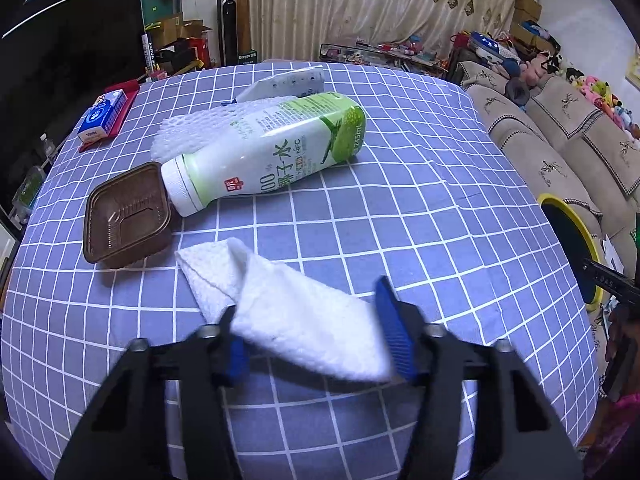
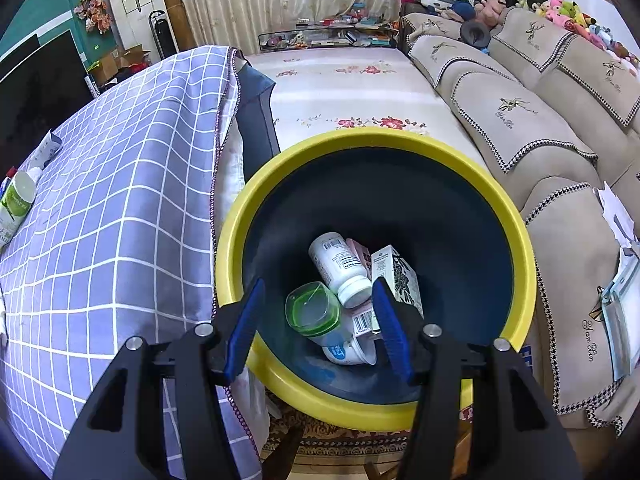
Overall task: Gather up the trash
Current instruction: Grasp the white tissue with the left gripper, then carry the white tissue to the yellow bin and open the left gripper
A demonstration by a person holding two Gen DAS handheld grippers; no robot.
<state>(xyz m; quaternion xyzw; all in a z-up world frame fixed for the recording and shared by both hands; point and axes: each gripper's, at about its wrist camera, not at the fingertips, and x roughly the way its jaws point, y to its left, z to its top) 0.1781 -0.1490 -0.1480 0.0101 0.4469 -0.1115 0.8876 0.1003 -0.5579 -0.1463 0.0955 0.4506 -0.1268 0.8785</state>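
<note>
- Presently your left gripper (image 1: pixel 316 332) sits low over the near edge of the table, its blue-padded jaws spread on either side of a folded white paper towel (image 1: pixel 288 312); the pads flank the towel but whether they press it cannot be told.
- You have the towel lying flat on the blue checked tablecloth (image 1: pixel 420 200), its far corner pointing toward a brown plastic tray (image 1: pixel 126 216).
- That tray rests at the left of the table, empty side up, with the cap of a coconut-water bottle (image 1: pixel 272 152) just beside its far right corner.
- You will find the bottle on its side, base pointing far right, lying partly over a white foam net sleeve (image 1: pixel 188 136).
- Beyond the sleeve lies a white pouch-like packet (image 1: pixel 288 82); at the far left a blue tissue pack (image 1: pixel 102 114) sits on a red item.
- Your right gripper (image 2: pixel 320 320) hangs over the mouth of the yellow-rimmed bin (image 2: pixel 520 236), jaws apart and holding nothing.
- Inside the bin you can see a white pill bottle (image 2: pixel 340 264), a green-rimmed clear bottle (image 2: pixel 312 308), a printed carton (image 2: pixel 400 276) and a small cup, all heaped together at the bottom.
- The bin stands just right of the table, between it and the beige sofa (image 2: pixel 520 112).
</note>
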